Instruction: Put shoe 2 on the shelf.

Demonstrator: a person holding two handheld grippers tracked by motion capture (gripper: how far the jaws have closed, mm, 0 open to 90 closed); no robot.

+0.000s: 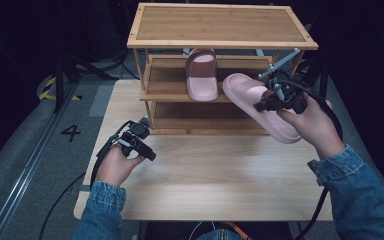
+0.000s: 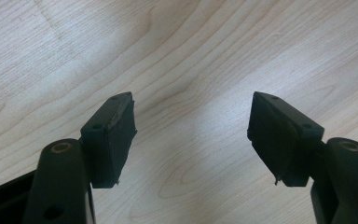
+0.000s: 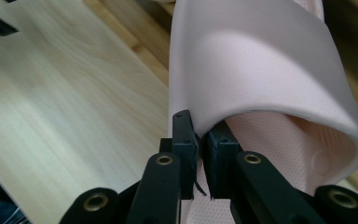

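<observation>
Right gripper (image 1: 269, 102) clamps the strap edge of a pink slipper (image 1: 252, 97), held off the table (image 1: 220, 185) before the wooden rack (image 1: 220, 25). Second slipper (image 1: 202, 75) sits on the middle shelf. Left gripper (image 2: 191, 135) hangs over bare tabletop, jaws spread, holding nothing.

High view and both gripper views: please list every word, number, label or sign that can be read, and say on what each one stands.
"4": a dark digit marked on the grey floor, left of the table.
Yellow and black hazard stripes lie on the floor farther back; they carry no text.
No readable text on the slippers, the wooden rack or the grippers.
</observation>
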